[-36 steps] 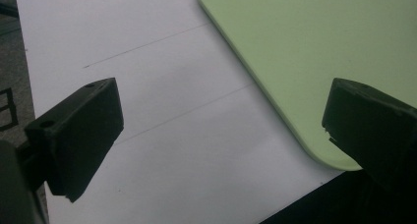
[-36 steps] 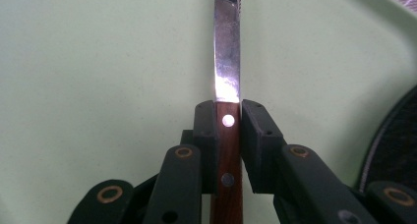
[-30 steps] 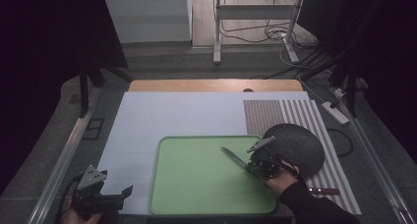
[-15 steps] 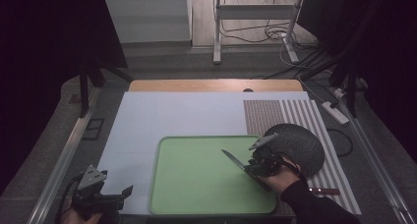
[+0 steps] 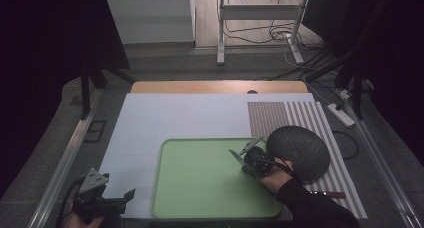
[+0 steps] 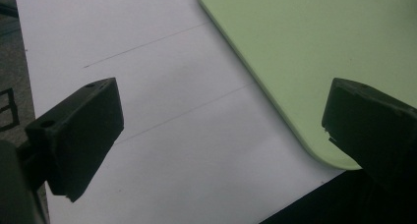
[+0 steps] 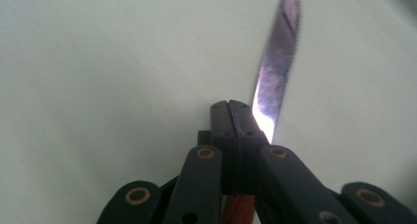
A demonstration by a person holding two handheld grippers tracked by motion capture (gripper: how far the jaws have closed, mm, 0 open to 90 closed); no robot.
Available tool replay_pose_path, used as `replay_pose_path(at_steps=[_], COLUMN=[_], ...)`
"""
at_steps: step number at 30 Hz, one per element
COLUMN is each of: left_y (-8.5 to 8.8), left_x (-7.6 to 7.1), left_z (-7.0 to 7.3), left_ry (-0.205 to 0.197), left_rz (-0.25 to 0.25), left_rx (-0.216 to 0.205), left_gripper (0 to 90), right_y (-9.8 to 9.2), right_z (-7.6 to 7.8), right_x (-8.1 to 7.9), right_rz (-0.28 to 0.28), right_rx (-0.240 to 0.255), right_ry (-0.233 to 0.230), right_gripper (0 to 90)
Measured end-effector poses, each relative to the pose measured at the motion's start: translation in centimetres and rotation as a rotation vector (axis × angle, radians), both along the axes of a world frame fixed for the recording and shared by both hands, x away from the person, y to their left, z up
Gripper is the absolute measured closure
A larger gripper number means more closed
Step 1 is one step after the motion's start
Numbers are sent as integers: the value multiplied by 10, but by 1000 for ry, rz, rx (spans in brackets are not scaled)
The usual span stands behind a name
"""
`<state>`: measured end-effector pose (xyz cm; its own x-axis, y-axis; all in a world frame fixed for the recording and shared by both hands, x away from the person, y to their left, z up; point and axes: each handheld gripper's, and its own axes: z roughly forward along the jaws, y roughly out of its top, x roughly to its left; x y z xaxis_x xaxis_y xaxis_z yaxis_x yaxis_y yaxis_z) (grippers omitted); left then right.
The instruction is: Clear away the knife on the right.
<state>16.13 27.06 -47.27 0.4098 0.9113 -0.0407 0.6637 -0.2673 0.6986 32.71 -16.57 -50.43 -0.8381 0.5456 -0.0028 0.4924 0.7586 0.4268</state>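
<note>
Moved: right tongs (image 5: pixel 246 158) have shifted slightly over the green tray (image 5: pixel 200 198), jaws just closing | knife (image 7: pixel 275 71): slim serrated steel blade, reddish handle, clamped in the right tongs above the tray | left tongs (image 6: pixel 221 130): spread wide, nothing between, over the white surface (image 6: pixel 162 150).

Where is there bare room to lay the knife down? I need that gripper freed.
Most of the green tray is bare, left of the knife in the right gripper. The white sheet is bare behind and left of the tray. Crowded: the right side, by the dark round object.
</note>
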Motion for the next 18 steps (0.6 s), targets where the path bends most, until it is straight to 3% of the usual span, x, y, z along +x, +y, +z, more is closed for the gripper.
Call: replay_pose_path(at_steps=[18], left_y=[0], left_x=[0], left_z=[0], left_ry=[-2], left_rz=[-2], left_rx=[-1], left_gripper=[28], right_y=[-46], right_z=[4], right_x=[4], right_rz=[-127], right_rx=[-23], right_ry=[26], right_gripper=[895])
